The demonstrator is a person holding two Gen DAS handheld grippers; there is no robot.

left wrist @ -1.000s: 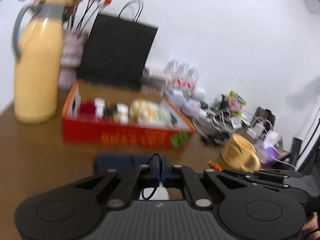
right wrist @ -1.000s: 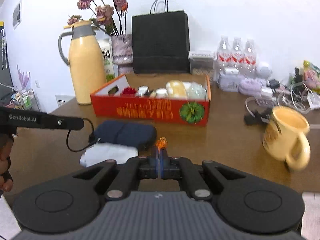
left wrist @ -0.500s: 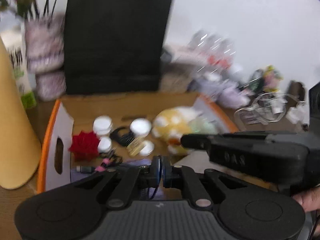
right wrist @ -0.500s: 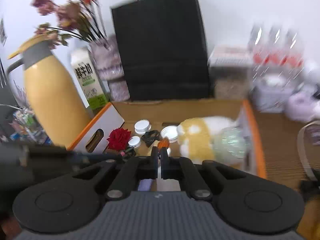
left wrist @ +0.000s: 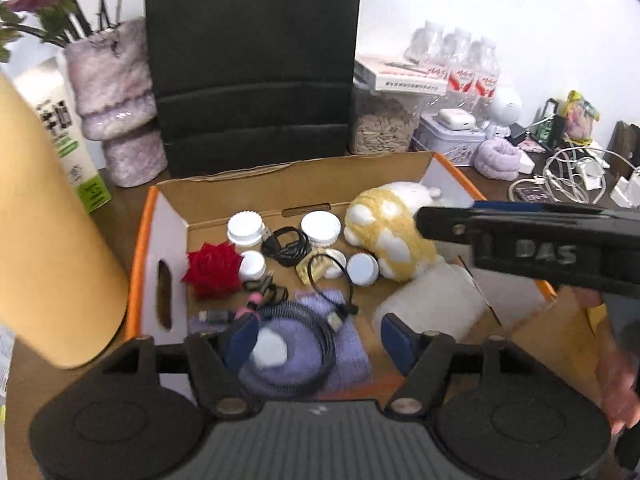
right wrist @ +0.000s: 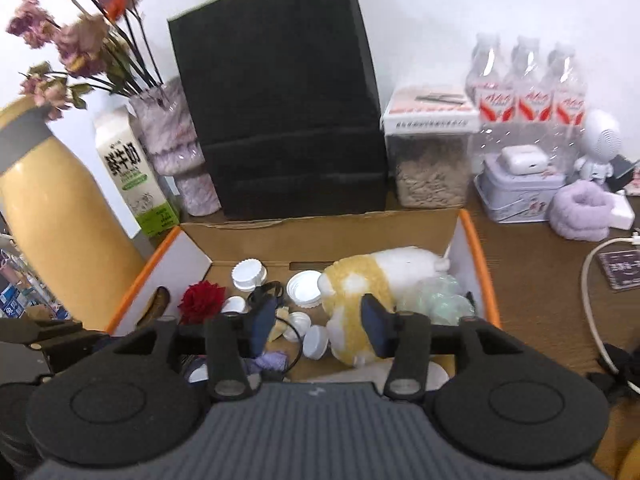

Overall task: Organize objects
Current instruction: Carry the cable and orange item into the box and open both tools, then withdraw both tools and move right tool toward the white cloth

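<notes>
Both tools sit over the open orange-rimmed cardboard box [left wrist: 140, 240], jaws opening, nothing pinched in either.

We see the left tool [left wrist: 316, 338] above the box's near end. Under its parted fingers lies a coiled black braided cable [left wrist: 316, 328] on a folded lavender cloth [left wrist: 348, 356], with a white lump [left wrist: 270, 350] inside the coil. The pads touch none of it.

The right tool [right wrist: 318, 324] hangs over the box's middle, pads apart in front of a yellow-and-white plush toy [right wrist: 360, 280]; whether the right pad touches the plush we cannot tell. In the left wrist view its black body [left wrist: 528, 240] crosses from the right, held by a hand [left wrist: 618, 380].

Also in the box: red fabric rose [left wrist: 212, 270], several white round lids [left wrist: 320, 228], small black cord bundle [left wrist: 286, 246], white roll [left wrist: 432, 308] at the near right.

Behind the box on the brown surface [right wrist: 540, 280]: black paper bag [right wrist: 280, 100], mottled purple vase with dried flowers [right wrist: 168, 136], milk carton [right wrist: 128, 172], tall yellow thermos jug [right wrist: 52, 224], clear jar of seeds [right wrist: 432, 176], three water bottles [right wrist: 524, 84], lilac tin [right wrist: 516, 192].
</notes>
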